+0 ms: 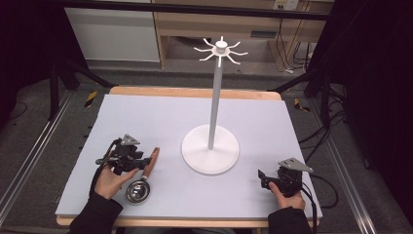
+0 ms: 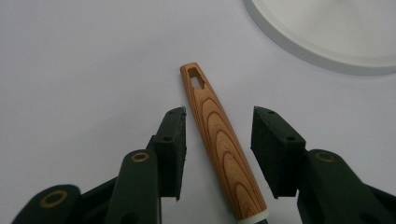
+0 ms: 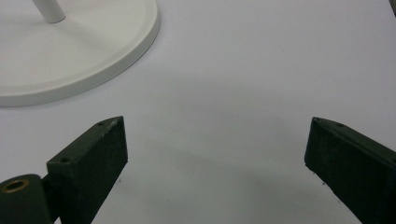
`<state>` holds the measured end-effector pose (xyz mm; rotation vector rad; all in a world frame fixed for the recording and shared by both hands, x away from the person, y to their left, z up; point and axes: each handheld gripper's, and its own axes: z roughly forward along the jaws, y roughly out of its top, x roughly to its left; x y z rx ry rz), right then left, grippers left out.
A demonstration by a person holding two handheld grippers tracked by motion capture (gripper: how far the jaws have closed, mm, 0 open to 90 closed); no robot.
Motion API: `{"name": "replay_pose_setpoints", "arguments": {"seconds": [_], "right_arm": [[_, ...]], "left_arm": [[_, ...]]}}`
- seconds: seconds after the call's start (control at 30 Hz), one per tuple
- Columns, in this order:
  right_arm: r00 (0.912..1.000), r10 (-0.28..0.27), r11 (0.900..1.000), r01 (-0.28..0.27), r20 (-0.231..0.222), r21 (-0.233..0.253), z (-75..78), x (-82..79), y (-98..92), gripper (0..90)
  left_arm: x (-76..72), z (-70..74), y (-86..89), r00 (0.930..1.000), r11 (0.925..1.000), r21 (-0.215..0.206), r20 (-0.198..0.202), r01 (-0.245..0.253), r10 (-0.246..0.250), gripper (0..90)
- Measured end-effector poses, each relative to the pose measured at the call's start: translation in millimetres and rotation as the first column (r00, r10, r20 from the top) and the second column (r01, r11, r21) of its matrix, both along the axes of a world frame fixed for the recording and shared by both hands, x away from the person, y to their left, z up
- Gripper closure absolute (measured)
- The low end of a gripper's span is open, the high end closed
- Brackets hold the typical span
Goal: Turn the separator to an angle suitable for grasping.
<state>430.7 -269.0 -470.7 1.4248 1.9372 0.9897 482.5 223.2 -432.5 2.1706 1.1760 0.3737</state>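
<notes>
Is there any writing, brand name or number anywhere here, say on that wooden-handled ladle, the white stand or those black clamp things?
None can be read.
The ladle bears only wood grain on its handle.
The white stand is plain.
The left gripper and right gripper show black jaws with no marks.
A small plate on the wooden furniture behind the table is too blurred to tell whether it carries text.

A wooden table carries a pale lavender-grey mat that covers nearly all its top. On the mat stands a white hook stand on a round base; at front left lies a ladle with a wooden handle and what looks like a steel bowl.
</notes>
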Motion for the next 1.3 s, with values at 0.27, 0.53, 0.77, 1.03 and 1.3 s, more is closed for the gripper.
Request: {"name": "replay_pose_setpoints", "arguments": {"seconds": [0.27,0.53,0.77,1.03,1.3], "right_arm": [[1.0,0.001,1.0,-0.001,-0.004,0.0,-0.3,0.0,0.1,6.5],[1.0,0.003,1.0,-0.003,-0.007,-0.003,-0.6,0.0,0.1,6.5],[1.0,0.003,1.0,-0.003,-0.009,-0.001,-0.8,0.2,0.0,6.6],[0.9999,0.004,1.0,-0.004,-0.012,-0.004,-1.2,0.4,0.3,6.5],[0.9999,0.005,1.0,-0.005,-0.012,0.0,-0.8,0.1,0.2,6.5]], "left_arm": [[0.5,-10.8,-8.5,0.9992,0.9995,0.029,-0.038,0.014,-0.012,55.7],[1.3,-17.3,-12.9,0.9979,0.9982,0.059,-0.064,0.014,-0.01,55.8],[3.1,-24.5,-15.9,0.9963,0.9963,0.085,-0.086,0.007,0.0,57.4],[3.1,-25.0,-14.9,0.9952,0.9967,0.081,-0.098,-0.003,0.011,58.7],[-0.4,-23.4,-17.3,0.9935,0.9964,0.08,-0.112,0.027,-0.018,61.7]]}}
